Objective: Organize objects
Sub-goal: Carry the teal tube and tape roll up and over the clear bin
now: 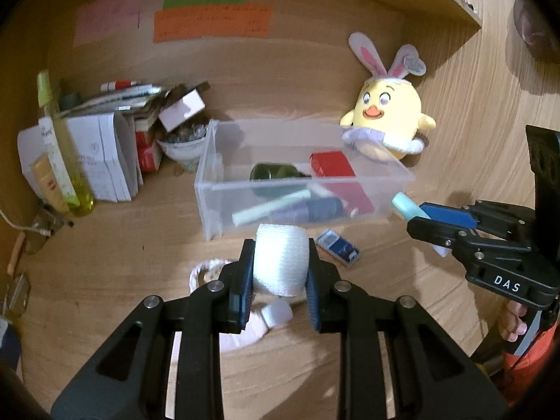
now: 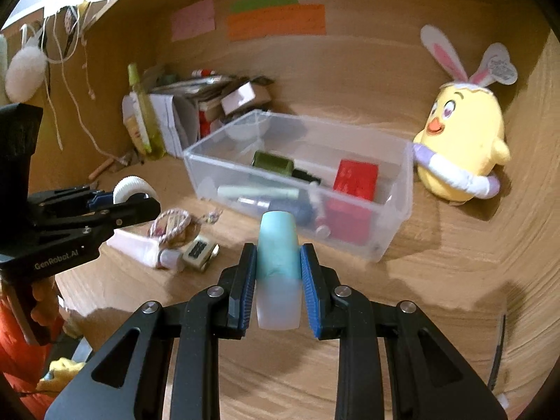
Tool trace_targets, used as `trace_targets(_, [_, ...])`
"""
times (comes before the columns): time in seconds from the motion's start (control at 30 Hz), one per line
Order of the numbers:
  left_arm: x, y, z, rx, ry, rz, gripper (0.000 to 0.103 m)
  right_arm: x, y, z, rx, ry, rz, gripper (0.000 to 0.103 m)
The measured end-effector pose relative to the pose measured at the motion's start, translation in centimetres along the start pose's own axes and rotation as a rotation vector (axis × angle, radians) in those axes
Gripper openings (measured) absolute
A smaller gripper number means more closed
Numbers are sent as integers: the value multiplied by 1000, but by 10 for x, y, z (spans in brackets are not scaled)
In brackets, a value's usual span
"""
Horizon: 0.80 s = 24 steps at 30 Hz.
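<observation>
**A:** Why are you holding both grippers up short of the clear bin [image 1: 224, 189]?

**B:** You've one item in each, ready to drop in. Your left gripper [image 1: 280, 273] is closed almost fully on a white gauze roll [image 1: 281, 262]; your right gripper [image 2: 278, 280] is pinched just as narrow on a teal-and-white tube [image 2: 278, 266]. Both hang above the desk, just in front of the bin's near wall.

**A:** What's the count?

**B:** Two items carried. In the bin, I'd say five or six: a dark green bottle [image 2: 273, 162], red boxes, a pale stick, though blur muddles them. On the desk there's a pink tube [image 2: 134, 245], a twine loop [image 2: 173, 225] and a small box [image 2: 199, 250]. One plush chick [image 2: 462, 140] sits beside the bin.
</observation>
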<state>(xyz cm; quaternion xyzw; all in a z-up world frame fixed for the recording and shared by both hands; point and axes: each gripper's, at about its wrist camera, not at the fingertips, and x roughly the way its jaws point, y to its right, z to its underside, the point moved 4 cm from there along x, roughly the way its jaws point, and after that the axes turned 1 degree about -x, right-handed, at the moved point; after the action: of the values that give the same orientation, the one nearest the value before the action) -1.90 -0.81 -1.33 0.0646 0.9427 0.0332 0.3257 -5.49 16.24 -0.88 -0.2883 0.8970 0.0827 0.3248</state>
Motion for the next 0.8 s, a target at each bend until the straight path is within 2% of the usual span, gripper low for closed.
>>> trace_targets(0.53, [9, 5, -46, -9, 63, -3, 25, -12, 30, -42, 26, 104, 33, 23])
trace_targets(0.8, [19, -5, -72, -35, 86, -17, 25, -2, 40, -60, 45, 113, 32, 23])
